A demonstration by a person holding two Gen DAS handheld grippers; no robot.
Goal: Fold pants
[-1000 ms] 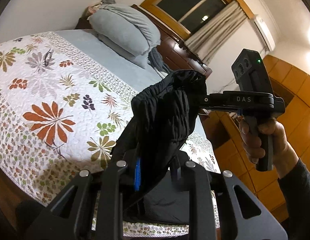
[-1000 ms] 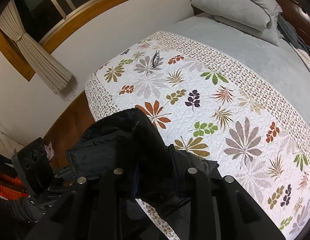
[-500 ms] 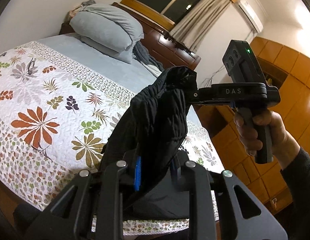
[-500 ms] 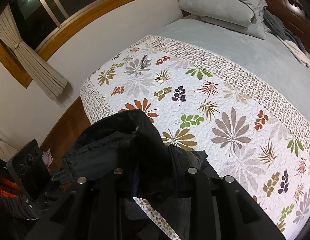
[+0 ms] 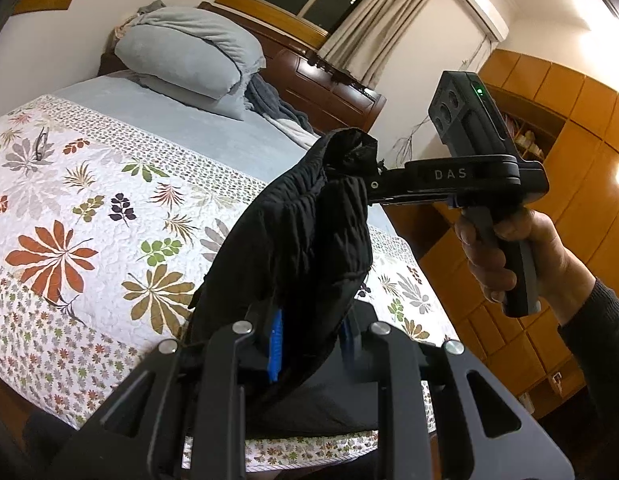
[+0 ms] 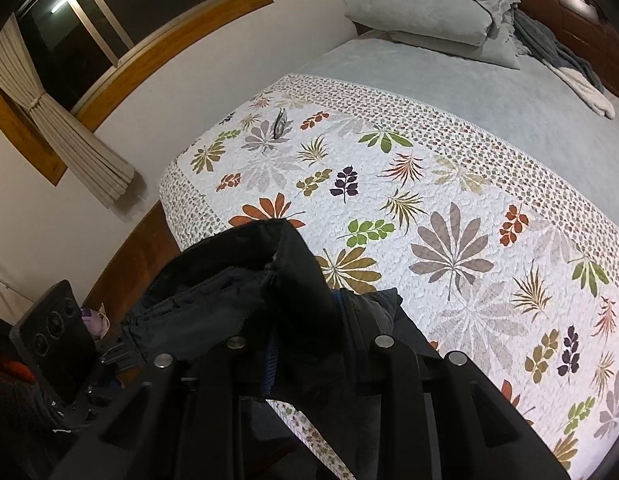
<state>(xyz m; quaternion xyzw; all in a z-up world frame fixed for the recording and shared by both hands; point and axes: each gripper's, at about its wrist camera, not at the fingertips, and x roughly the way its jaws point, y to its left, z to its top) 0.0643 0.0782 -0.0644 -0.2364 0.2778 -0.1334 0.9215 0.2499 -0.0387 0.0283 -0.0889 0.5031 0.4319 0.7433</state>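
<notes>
Black pants hang bunched in the air over the foot of the bed, held up by the waistband between both grippers. My left gripper is shut on one part of the waistband, with fabric filling the gap between its fingers. My right gripper, held by a hand, pinches the other end higher up and to the right. In the right wrist view the pants sit clamped in the right gripper. The left gripper grips them at the lower left. The legs droop out of sight below.
A floral quilt covers the near half of the bed. Stacked grey pillows and loose grey clothes lie by the wooden headboard. Glasses rest on the quilt. Wooden cabinets stand on the right.
Both grippers have carried the pants sideways along the foot of the bed. The left view has rolled a little. Both grips are unchanged.
</notes>
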